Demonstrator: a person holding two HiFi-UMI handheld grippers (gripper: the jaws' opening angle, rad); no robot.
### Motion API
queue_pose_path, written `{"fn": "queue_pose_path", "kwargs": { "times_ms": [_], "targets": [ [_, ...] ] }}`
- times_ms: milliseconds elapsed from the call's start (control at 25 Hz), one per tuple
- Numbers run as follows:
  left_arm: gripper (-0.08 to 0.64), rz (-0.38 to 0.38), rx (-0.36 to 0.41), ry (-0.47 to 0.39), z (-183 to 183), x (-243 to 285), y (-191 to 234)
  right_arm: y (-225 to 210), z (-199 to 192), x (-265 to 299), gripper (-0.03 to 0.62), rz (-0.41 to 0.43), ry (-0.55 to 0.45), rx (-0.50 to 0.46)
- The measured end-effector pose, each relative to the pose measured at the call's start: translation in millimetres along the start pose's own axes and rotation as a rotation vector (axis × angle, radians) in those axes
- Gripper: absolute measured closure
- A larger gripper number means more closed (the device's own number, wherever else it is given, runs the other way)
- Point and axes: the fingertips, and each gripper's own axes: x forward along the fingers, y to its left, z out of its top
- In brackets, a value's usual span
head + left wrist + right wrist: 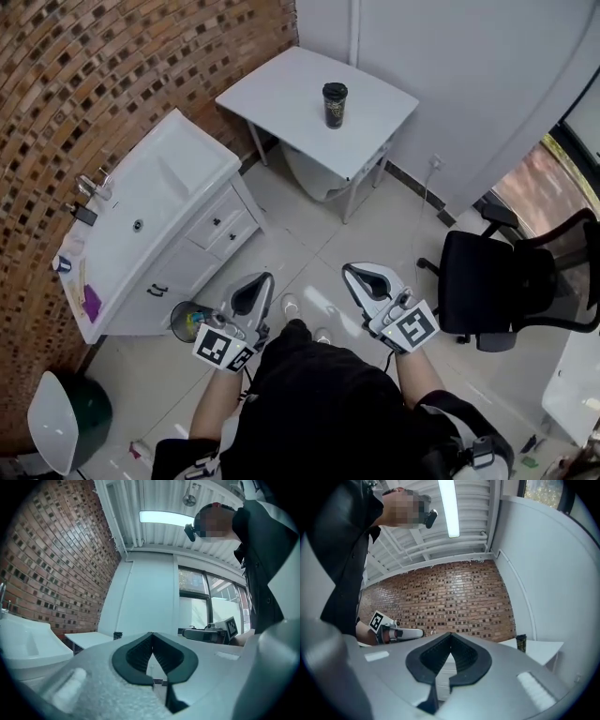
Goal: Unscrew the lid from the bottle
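Left gripper point(255, 292) and right gripper point(367, 281) were shut, empty, probably idle until nearer. Bottle point(335, 108), lid point(335, 89) on, stood at twelve o'clock on a white table point(281, 89).

A white worktop point(375, 108) stands on thin legs in the corner where the brick wall meets the white one. A dark bottle point(335, 104) stands upright near its middle, its black lid point(335, 89) on. The worktop rests on a pale tiled floor point(375, 234), which also bears a white sink unit point(202, 220) to the left, a small bin point(187, 322) and a black chair point(492, 286).
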Motion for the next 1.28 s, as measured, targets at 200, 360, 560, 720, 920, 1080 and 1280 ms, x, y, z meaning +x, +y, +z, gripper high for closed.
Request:
{"fn": "queue_pose_path", "kwargs": {
  "times_ms": [200,360,560,720,920,1080,1280],
  "targets": [
    [0.558,-0.121,-0.025,0.009,-8.7,46.6,8.0,-37.0,-10.4,-4.7,0.588,-0.124,0.044,-0.011],
    [0.558,-0.204,0.025,0.026,-13.0,83.0,29.2,-64.9,-13.6,13.0,0.588,-0.189,0.075,-0.028],
    [0.558,-0.266,0.035,0.030,-12.8,121.3,76.1,-106.9,-25.4,51.3,0.588,-0.256,0.098,-0.020],
    [0.558,-0.292,0.023,0.045,-15.8,139.6,114.6,-132.1,-24.1,92.7,0.588,-0.283,0.099,-0.042],
    [0.558,-0.327,0.016,0.042,-13.1,159.2,143.3,-145.3,-12.0,133.6,0.588,-0.277,0.067,-0.046],
    [0.558,-0.356,0.008,0.044,-11.8,175.5,150.6,-159.3,-12.3,139.0,0.588,-0.289,0.063,-0.044],
    [0.558,-0.331,-0.020,0.073,-25.8,200.1,161.3,-190.3,-24.1,122.1,0.588,-0.334,0.071,-0.011]
  ]
}}
